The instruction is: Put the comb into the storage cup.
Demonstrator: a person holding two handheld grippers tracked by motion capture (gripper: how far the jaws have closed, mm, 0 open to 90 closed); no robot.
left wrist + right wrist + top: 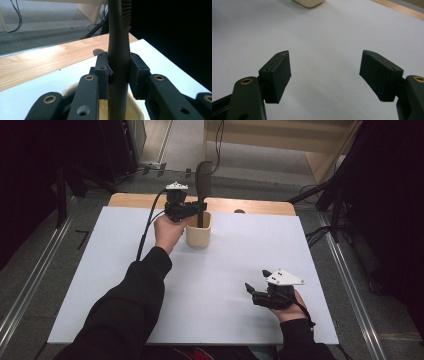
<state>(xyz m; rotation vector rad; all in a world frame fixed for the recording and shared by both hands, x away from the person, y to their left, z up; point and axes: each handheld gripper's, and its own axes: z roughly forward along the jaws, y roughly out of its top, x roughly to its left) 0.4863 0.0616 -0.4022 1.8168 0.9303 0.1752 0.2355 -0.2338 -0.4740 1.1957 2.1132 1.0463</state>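
A cream cup [198,234] stands on the white table top [150,285] near its far edge. A dark brush [202,185] stands upright with its handle down in the cup and its bristled head up. My left gripper [199,209] is shut on the brush handle just above the cup's rim; in the left gripper view both pads press the brown handle [118,57] over the cup [137,110]. My right gripper [256,281] rests low at the near right of the table, open, with bare table between its pads [275,75]. The cup's base [308,3] shows far ahead.
A wooden strip [250,206] runs along the table's far edge. Beyond it lie grey floor, cables [217,140] and dark stands at both sides. Metal rails [350,285] flank the table.
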